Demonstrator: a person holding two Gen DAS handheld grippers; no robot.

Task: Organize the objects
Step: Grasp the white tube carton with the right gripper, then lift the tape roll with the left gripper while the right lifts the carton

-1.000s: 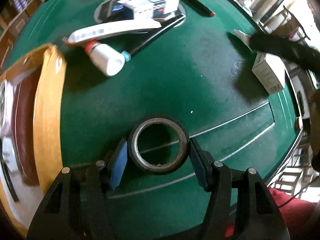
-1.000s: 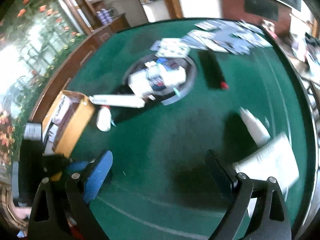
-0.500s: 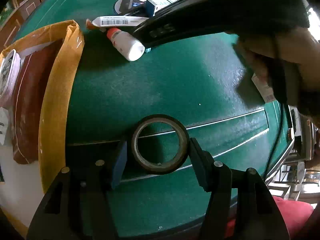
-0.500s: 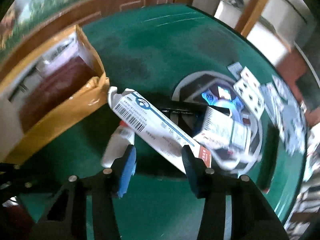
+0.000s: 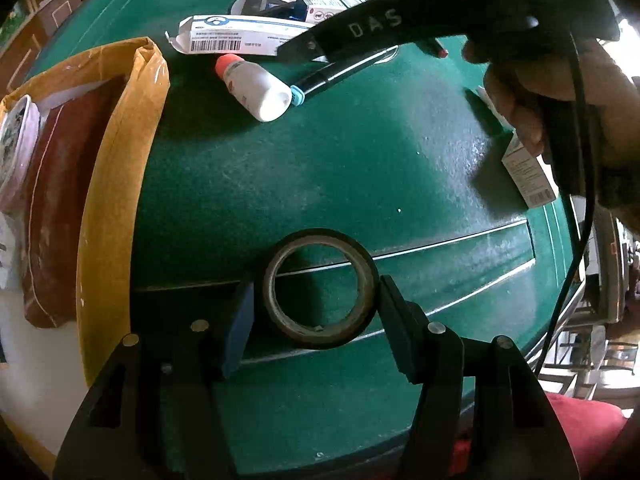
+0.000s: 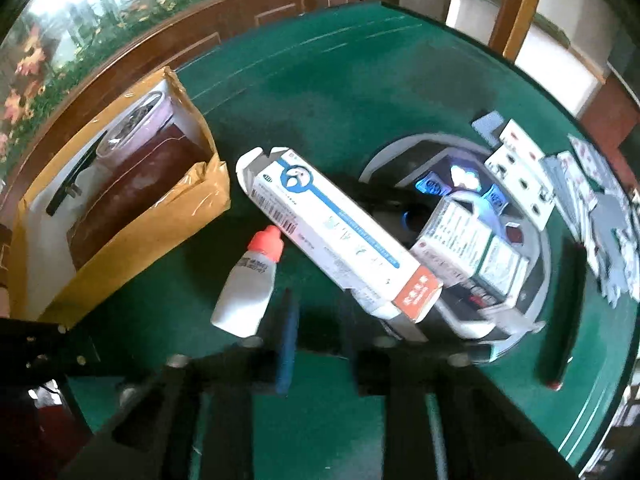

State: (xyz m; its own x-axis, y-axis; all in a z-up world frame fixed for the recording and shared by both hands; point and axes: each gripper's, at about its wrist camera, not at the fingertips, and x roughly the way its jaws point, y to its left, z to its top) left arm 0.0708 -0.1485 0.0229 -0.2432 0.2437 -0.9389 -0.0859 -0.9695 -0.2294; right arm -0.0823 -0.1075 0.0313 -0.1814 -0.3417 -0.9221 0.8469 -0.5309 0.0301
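A black tape roll (image 5: 320,288) sits between the blue pads of my left gripper (image 5: 316,308), which is shut on it above the green felt table (image 5: 360,168). My right gripper (image 6: 320,332) points down beside a white bottle with a red cap (image 6: 248,288) and the orange end of a long white carton (image 6: 336,240). Its jaws are closing. Only dark shadowed felt shows between them, and the pads press on nothing I can see. In the left wrist view the right gripper (image 5: 304,46) reaches over the carton (image 5: 236,36) and a black pen (image 5: 332,76).
A yellow-taped cardboard box (image 6: 132,240) at the left holds a brown pouch and a pink-rimmed cup. A round dark tray (image 6: 532,240) carries small medicine cartons. Playing cards (image 6: 520,160) lie beyond it, a black marker (image 6: 560,320) to its right. Another small carton (image 5: 528,176) lies under the person's hand.
My right gripper swept across the table from the right side to the long carton and bottle, rolling as it went, and its jaws narrowed a lot. My left gripper kept the tape roll.
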